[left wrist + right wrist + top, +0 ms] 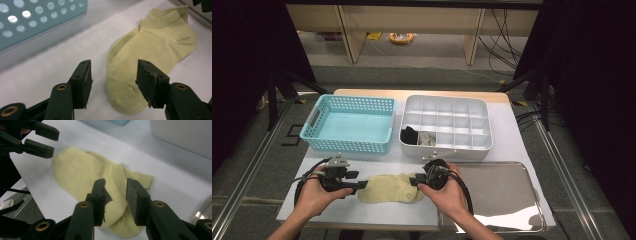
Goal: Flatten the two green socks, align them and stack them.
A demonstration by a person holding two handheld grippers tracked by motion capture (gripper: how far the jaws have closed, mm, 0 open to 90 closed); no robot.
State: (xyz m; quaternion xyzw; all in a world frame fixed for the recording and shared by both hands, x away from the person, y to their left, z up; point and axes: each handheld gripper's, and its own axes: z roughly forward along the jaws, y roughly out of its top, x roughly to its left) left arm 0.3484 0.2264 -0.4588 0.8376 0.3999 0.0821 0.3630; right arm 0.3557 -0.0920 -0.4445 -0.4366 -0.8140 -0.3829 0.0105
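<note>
Open jaws flank the yellow sock (147, 55) ends.

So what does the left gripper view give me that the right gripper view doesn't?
Left gripper view alone: the turquoise perforated basket and the sock's toe end between that gripper's open jaws.

Right gripper view alone: the white compartment box's wall, a corner of the metal tray, and the left gripper facing the toe.

Both: the pale yellow ankle socks lying flat on the white table.
</note>
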